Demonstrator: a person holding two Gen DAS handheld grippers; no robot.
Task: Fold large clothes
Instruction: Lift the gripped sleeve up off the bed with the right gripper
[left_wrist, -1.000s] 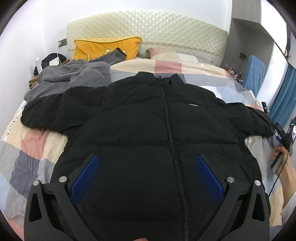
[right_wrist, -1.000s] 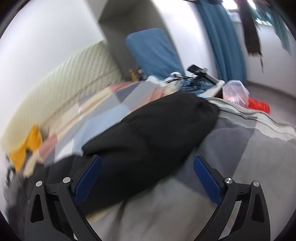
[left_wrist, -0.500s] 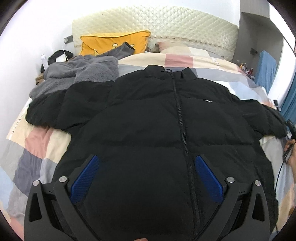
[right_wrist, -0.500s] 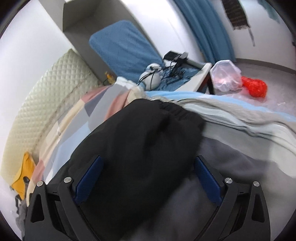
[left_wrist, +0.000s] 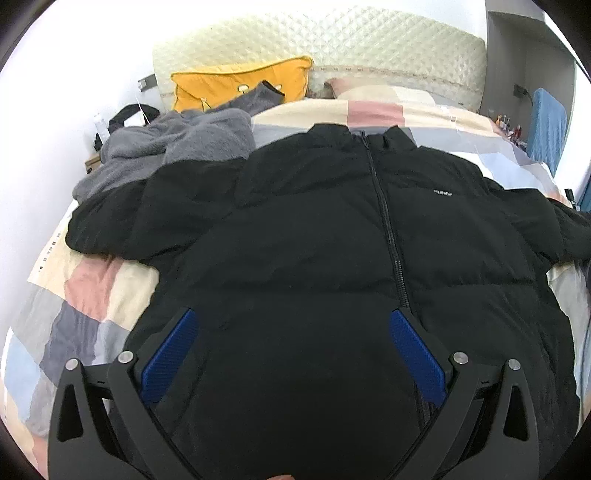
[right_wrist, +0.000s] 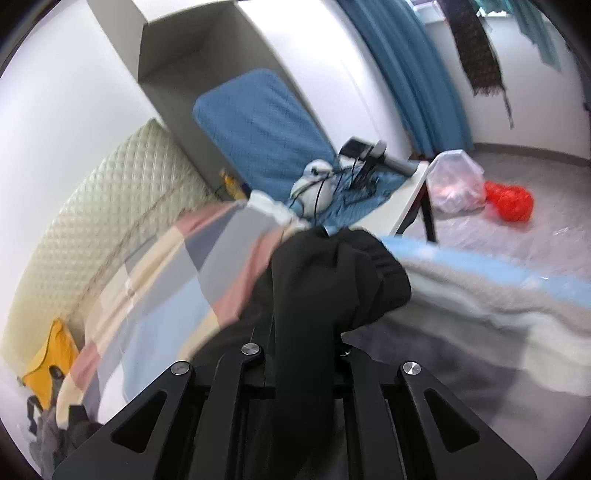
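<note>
Our left claw (left_wrist: 291, 354) stands spread wide over the lower front of the black puffer jacket (left_wrist: 332, 240). Its blue pads (left_wrist: 168, 358) sit apart on either side of the hem area, nothing between them; whether the tips touch the fabric we cannot tell.

The jacket lies front up on the bed (left_wrist: 99, 295), zip closed, collar toward the quilted headboard (left_wrist: 332, 44). One sleeve runs out to the left over the patchwork quilt. A small white logo shows on the chest. A grey fleece garment (left_wrist: 177, 147) lies bunched beside the left shoulder, its edge touching the jacket. A yellow pillow (left_wrist: 240, 85) leans against the headboard behind it.

Our right claw (right_wrist: 303, 332) is pressed together on the jacket's right sleeve (right_wrist: 332, 280). The jaws have just been closing, and the black cloth is pinched between them; the pads are hidden under the fabric. The ribbed cuff end bunches up past the fingers and droops over toward the right. The view is blurred at the quilt edges.

Beyond the sleeve: a white tabletop (right_wrist: 402, 199) carrying a blue cloth, cables and a dark device. A clear plastic bag (right_wrist: 456, 184) and a red bag (right_wrist: 511, 201) sit on the floor beside it.
</note>
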